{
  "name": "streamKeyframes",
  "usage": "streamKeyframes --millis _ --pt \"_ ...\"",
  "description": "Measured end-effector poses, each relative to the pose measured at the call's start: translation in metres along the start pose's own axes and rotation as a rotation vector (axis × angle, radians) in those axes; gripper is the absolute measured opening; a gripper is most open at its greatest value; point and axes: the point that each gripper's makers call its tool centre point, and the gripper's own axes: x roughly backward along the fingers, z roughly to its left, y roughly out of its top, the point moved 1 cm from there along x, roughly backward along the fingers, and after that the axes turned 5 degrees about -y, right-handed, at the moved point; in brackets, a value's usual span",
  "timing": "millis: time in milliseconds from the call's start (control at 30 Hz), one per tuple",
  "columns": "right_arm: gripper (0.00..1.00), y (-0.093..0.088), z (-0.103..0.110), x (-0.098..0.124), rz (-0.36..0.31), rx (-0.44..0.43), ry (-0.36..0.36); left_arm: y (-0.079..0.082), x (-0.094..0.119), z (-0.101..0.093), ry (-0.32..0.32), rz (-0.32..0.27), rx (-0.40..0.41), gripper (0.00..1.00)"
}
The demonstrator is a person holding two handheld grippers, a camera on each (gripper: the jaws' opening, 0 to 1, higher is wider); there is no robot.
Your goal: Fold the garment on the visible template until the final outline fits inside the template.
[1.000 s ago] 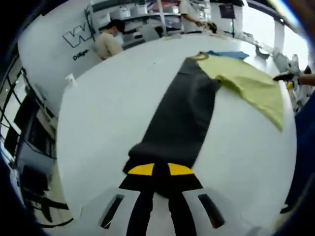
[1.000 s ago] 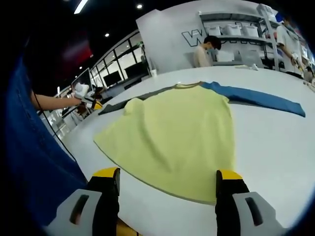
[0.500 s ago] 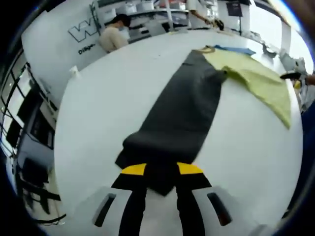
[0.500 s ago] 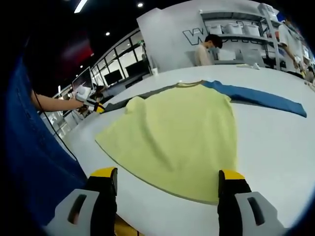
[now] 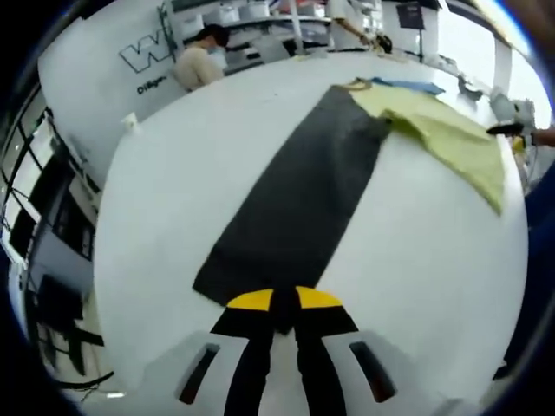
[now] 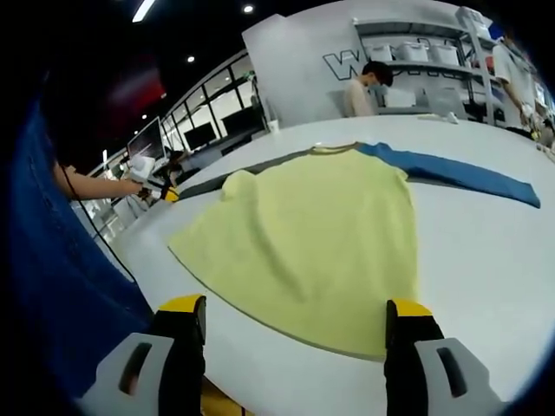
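A shirt lies spread on the white table (image 5: 173, 191): a yellow-green body (image 6: 312, 234), a dark grey sleeve (image 5: 299, 199) and a blue sleeve (image 6: 460, 173). My left gripper (image 5: 284, 303) is shut on the cuff end of the dark grey sleeve, which stretches flat and straight away from it to the body (image 5: 442, 130). My right gripper (image 6: 295, 305) stands open just in front of the shirt's hem, holding nothing. In the right gripper view the left gripper (image 6: 152, 180) shows at the far left, held by a bare arm. The right gripper (image 5: 510, 130) shows at the right edge of the left gripper view.
A person in beige (image 5: 198, 65) stands at the table's far side, before shelves of white bins (image 6: 416, 52). A small white cup (image 5: 130, 124) sits near the far table edge. Blue clothing (image 6: 61, 286) of the person holding me is at the left.
The left gripper has drawn the cuff back; the bunched end of the dark sleeve now lies flat and straight. The right gripper and the yellow-green body are as before.
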Motion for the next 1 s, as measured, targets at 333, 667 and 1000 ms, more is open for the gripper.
streamKeyframes --millis 333,667,1000 --pt "0.86 0.001 0.001 0.001 0.002 0.000 0.009 -0.006 0.011 -0.001 0.032 -0.025 0.069 0.11" --pt "0.81 0.009 0.005 0.003 -0.016 0.030 0.003 0.058 0.043 -0.094 -0.112 -0.292 0.183 0.24" --pt "0.72 0.023 -0.025 0.021 -0.101 -0.032 -0.045 0.063 0.029 -0.222 -0.298 -0.283 0.269 0.29"
